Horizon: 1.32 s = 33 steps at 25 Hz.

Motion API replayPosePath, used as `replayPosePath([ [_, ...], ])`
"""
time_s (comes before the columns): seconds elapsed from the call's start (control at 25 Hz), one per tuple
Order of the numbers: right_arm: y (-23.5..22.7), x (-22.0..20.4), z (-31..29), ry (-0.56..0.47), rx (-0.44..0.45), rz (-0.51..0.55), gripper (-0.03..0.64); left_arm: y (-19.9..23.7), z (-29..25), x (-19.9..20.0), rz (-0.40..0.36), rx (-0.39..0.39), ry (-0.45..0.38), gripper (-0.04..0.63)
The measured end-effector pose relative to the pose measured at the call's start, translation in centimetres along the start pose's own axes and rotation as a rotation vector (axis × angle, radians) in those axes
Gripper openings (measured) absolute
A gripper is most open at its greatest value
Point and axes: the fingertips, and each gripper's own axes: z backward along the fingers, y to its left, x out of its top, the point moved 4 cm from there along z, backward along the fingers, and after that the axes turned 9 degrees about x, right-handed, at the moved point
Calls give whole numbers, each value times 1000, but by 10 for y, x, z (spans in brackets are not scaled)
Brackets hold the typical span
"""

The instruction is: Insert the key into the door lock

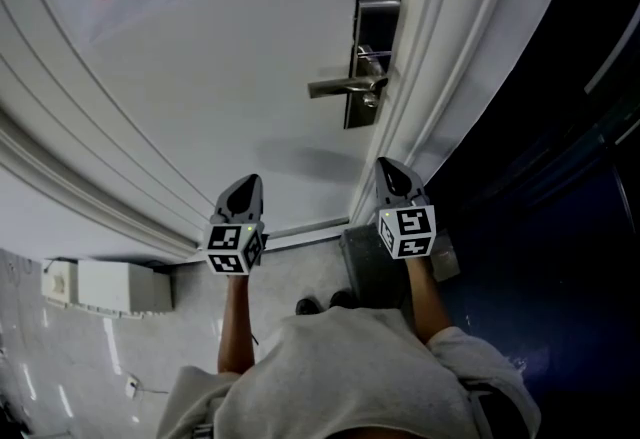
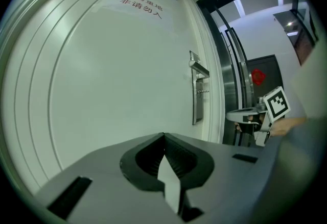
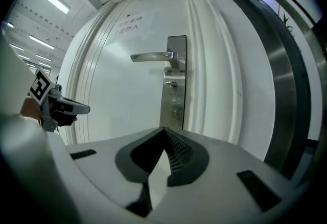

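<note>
One white door (image 1: 200,107) stands ahead of both tools. Its one lock (image 3: 172,110), a tall plate with its long axis upright, is straight ahead of the right tool (image 3: 163,130) and ahead to the right of the left tool (image 2: 164,136), and its one handle (image 3: 150,56) lies level, pointing left. Both tools are fully closed, jaw against jaw, holding and touching nothing. A small ring-like piece (image 3: 173,85) sits on the plate below the handle; whether it is the key I cannot tell.
</note>
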Motion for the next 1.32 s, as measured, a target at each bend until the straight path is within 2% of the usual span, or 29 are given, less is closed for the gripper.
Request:
replayPosePath([
  [0.56, -6, -3, 5, 12, -30, -7, 23, -3, -3, -5, 8, -3, 11, 16],
  [1.32, -1, 2, -4, 11, -14, 23, 22, -6, -11, -9, 11, -18, 21, 17],
])
